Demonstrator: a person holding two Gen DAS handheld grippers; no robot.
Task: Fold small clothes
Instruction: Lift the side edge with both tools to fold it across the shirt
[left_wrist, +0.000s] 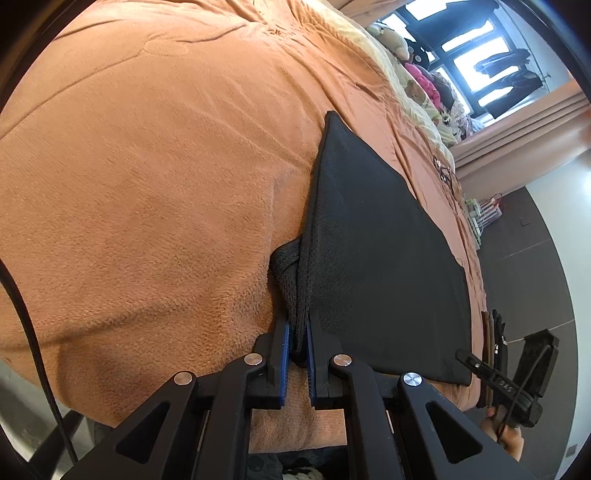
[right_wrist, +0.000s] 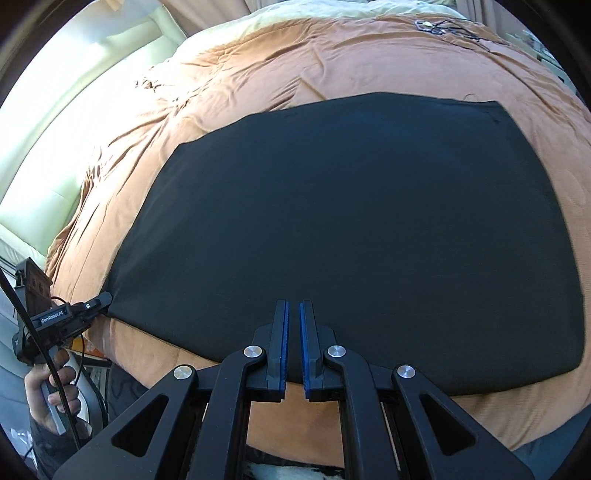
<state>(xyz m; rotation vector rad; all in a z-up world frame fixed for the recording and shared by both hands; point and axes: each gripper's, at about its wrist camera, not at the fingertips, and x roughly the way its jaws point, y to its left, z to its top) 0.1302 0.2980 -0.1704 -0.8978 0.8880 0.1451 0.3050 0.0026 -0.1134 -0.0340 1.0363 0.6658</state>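
Across the orange fleece blanket (right_wrist: 258, 74) that covers the bed lies a flat black knitted garment (right_wrist: 351, 229), spread smooth into a broad four-sided shape, its near edge close to the edge of the bed. One near corner of it is bunched into a twisted wad, and the left gripper (left_wrist: 298, 332) pinches that wad between its blue-lined fingers (left_wrist: 282, 343), lifting the cloth a little off the blanket there. From the other side, that same gripper shows at the corner of the garment, held by a hand (right_wrist: 48, 391) around a grey handle, a black cable trailing past it. The right gripper (right_wrist: 292, 310) hangs over the near edge of the garment with its fingers pressed almost together and nothing between them. Beyond the cloth, the blanket is creased and rumpled. Farther off, soft toys (left_wrist: 399, 40) are heaped along the bed beneath a bright window (left_wrist: 476, 62), with peach curtains (left_wrist: 517, 136) beside it.
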